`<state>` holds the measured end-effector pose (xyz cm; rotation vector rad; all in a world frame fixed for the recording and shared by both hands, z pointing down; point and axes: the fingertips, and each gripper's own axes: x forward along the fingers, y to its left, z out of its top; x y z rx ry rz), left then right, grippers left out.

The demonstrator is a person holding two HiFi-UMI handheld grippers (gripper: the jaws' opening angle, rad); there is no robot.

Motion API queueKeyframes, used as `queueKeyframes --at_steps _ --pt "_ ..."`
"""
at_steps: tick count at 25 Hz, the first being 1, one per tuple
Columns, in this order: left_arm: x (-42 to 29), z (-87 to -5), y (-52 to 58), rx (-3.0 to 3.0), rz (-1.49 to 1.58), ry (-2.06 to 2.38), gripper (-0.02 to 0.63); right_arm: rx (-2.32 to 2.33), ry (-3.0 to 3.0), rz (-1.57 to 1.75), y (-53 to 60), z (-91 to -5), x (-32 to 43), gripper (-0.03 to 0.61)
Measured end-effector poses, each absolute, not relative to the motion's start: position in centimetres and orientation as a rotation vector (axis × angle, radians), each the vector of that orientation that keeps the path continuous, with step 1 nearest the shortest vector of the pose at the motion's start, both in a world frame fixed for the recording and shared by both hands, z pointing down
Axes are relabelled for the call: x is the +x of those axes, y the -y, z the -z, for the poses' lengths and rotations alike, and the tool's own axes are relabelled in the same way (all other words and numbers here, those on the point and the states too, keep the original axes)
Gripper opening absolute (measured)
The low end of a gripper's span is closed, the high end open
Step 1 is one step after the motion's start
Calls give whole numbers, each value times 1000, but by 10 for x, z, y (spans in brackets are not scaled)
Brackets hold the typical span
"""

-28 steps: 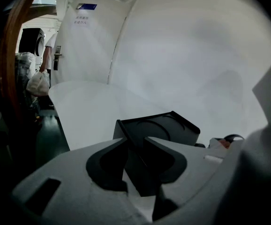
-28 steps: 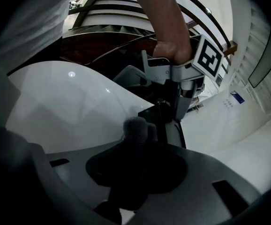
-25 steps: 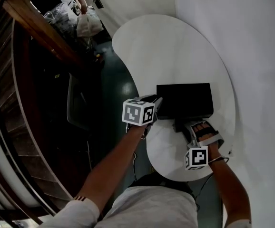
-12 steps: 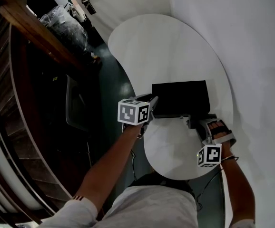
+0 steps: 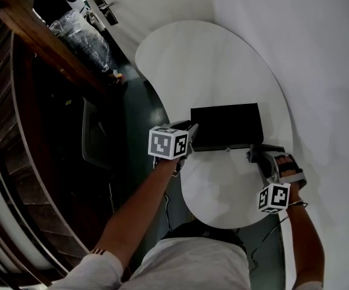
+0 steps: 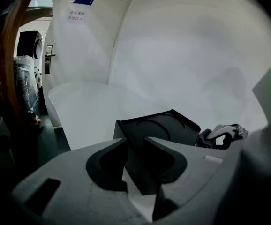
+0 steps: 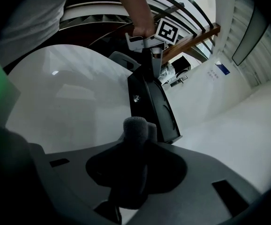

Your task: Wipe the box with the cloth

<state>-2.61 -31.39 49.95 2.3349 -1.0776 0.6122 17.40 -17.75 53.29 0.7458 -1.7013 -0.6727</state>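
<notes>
Where the white table [image 5: 211, 65] curves in toward the person, a black box [image 5: 226, 125] is seen lying flat, its long sides running left to right in the head view. The left gripper [image 5: 190, 130] is set at the box's near left corner. In the left gripper view that corner's wall is taken between the two jaws, which are closed against it. The right gripper [image 5: 259, 156] is held low over the table, just off the box's near right corner. Its jaws are clamped on a grey cloth [image 7: 135, 128], a rolled wad of which stands up past the jaw tips. In the right gripper view the cloth is seen close to the box's end; whether the two touch cannot be told. A small pale mark [image 7: 136, 98] is shown on the box's near side. A dark chair [image 5: 99, 141] is seen beside the table, at the left.
</notes>
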Motion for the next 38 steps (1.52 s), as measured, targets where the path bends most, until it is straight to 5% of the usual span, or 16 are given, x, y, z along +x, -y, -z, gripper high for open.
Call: queueKeyframes --at_steps 20,38 --pt "-45 -382 269 2641 -261 1057 110 1153 2267 426 186 -367 112 100" --pt "-15 -270 211 2951 180 950 46 1317 2757 183 172 -267 69 100"
